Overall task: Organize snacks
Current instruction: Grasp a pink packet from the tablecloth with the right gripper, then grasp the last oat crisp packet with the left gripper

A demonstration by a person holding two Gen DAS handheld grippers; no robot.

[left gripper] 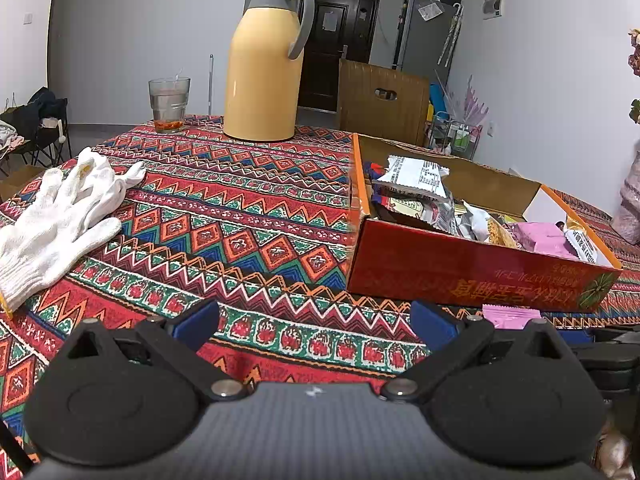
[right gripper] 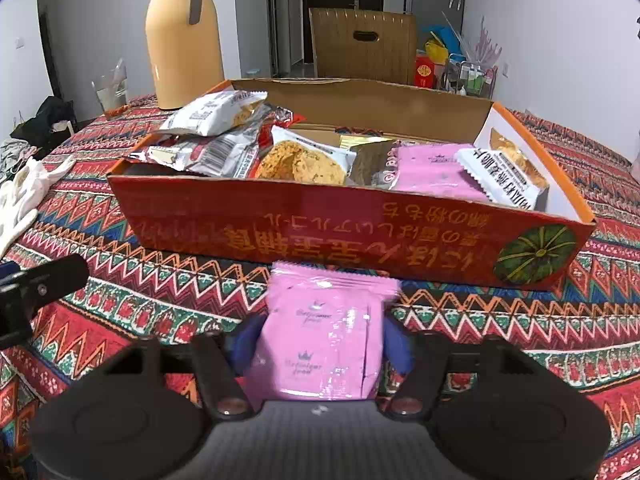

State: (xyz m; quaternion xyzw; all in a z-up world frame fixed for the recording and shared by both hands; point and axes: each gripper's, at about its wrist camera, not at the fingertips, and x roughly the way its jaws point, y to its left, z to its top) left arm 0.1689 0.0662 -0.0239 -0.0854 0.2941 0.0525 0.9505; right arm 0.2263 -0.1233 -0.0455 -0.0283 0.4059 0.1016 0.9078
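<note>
My right gripper (right gripper: 322,340) is shut on a pink snack packet (right gripper: 320,360), its blue pads pressed against both sides. The packet lies just in front of the red cardboard box (right gripper: 320,220) on the patterned tablecloth. Inside the box are several snacks: another pink packet (right gripper: 432,176), a cookie packet (right gripper: 304,160) and a white packet (right gripper: 216,114). In the left wrist view the box (left gripper: 460,268) is to the right, and the held pink packet (left gripper: 510,316) peeks out below it. My left gripper (left gripper: 316,320) hangs open over the bare cloth with nothing between its fingers.
A yellow thermos jug (left gripper: 264,72) and a glass (left gripper: 168,100) stand at the table's far side. White gloves (left gripper: 60,216) lie at the left. A wooden chair (left gripper: 380,100) stands behind the table.
</note>
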